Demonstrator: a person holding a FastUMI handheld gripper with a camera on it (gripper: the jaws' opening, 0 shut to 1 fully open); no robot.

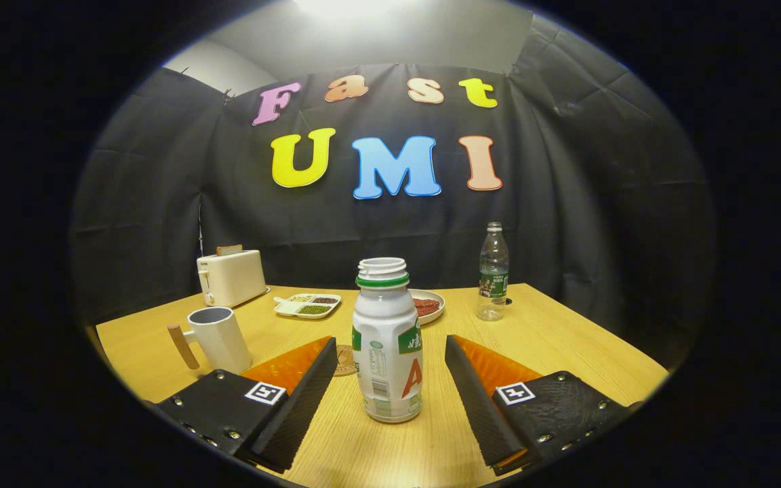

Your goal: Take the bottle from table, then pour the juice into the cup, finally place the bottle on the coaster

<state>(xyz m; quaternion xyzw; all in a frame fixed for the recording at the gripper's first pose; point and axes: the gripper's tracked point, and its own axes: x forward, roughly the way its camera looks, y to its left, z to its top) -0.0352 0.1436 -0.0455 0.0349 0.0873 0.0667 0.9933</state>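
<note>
A white juice bottle [388,342] with a green neck ring and no cap stands upright on the wooden table [567,346]. It sits between my fingers, and a gap shows on each side of it. My gripper [390,352] is open. A white cup [217,337] with a wooden handle stands to the left, beyond the left finger. A round woven coaster [345,360] lies flat just behind the bottle on its left, partly hidden by the left finger and the bottle.
At the back left stands a white toaster [231,276] with bread in it. A divided dish of grains [308,306] and a plate with red food [428,306] lie behind the bottle. A clear water bottle [493,273] stands at the back right.
</note>
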